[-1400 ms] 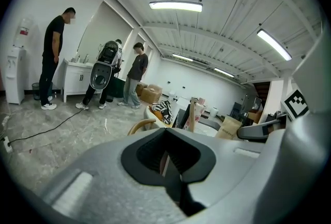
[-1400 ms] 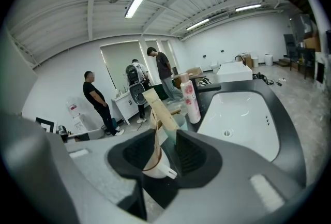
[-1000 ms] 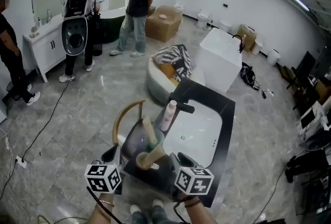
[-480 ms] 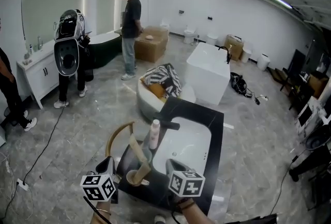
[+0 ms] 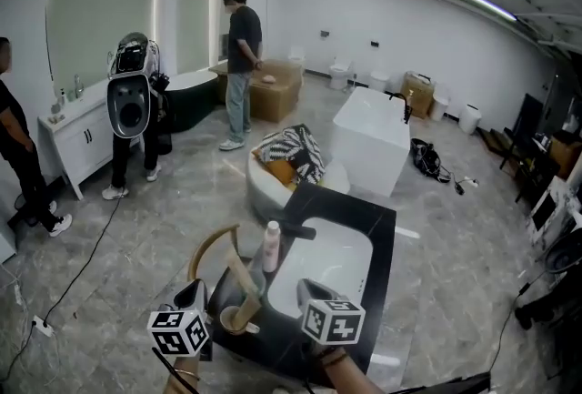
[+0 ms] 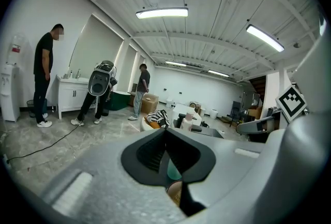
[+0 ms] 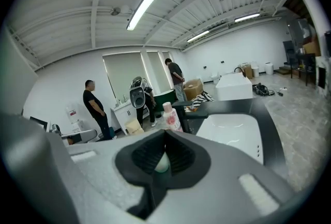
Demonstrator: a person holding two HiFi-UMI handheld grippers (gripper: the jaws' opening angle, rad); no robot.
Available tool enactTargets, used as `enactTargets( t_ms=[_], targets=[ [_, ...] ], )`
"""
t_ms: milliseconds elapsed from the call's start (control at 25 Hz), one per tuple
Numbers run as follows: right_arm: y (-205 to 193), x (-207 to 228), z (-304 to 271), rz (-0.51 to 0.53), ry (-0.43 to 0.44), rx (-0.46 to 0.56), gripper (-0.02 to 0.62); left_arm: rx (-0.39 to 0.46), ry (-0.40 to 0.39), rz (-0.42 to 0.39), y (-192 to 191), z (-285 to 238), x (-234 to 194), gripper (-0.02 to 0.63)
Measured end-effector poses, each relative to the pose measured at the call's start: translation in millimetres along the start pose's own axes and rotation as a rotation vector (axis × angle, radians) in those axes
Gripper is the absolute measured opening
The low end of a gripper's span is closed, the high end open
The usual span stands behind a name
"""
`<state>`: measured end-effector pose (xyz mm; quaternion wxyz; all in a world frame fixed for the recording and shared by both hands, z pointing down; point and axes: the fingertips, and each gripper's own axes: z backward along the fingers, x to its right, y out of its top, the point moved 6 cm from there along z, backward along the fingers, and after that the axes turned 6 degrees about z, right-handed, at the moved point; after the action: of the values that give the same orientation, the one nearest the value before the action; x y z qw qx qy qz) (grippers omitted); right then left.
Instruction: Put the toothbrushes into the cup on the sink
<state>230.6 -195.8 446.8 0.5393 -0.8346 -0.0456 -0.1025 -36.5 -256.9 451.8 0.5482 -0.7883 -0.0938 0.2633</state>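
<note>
A tan cup (image 5: 236, 319) stands on the near left corner of the black sink counter (image 5: 386, 228). A tan toothbrush pack (image 5: 242, 277) leans out of it to the upper left. My left gripper (image 5: 195, 289) is just left of the cup, shut and empty; its own view shows the jaws (image 6: 166, 132) closed with the cup's rim (image 6: 176, 195) below them. To the cup's right, my right gripper (image 5: 307, 288) has just closed, and nothing is held between its pads (image 7: 164, 134).
A pink bottle (image 5: 271, 246) and black faucet (image 5: 296, 231) stand behind the cup, beside the white basin (image 5: 335, 260). A curved wooden chair back (image 5: 211, 248) is left of the counter. Beyond are a round tub (image 5: 289, 166), a white block (image 5: 373, 140) and people (image 5: 243, 55).
Both grippers have drawn back a little from the cup toward me. My view has lifted and takes in more of the room. The pack still leans in the cup.
</note>
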Motion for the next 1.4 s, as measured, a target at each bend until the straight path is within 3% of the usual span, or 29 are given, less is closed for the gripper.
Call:
enactTargets(
  t_ms=[760,1000,1400],
  targets=[
    [17.7,-5.0,-2.3,0.093,0.03,0.017,0.003,0.018,0.007,-0.012,2.5,3.2,11.0,0.009],
    [24.1,-11.4,-4.4,0.196,0.014,0.03,0.002,0.017,-0.003,-0.014,3.1,-1.4,11.4,0.009],
    [24.2,-10.5,-6.6,0.187,-0.005,0.023,0.003,0.012,-0.016,-0.008,2.7,-4.0,9.6,0.009]
  ],
)
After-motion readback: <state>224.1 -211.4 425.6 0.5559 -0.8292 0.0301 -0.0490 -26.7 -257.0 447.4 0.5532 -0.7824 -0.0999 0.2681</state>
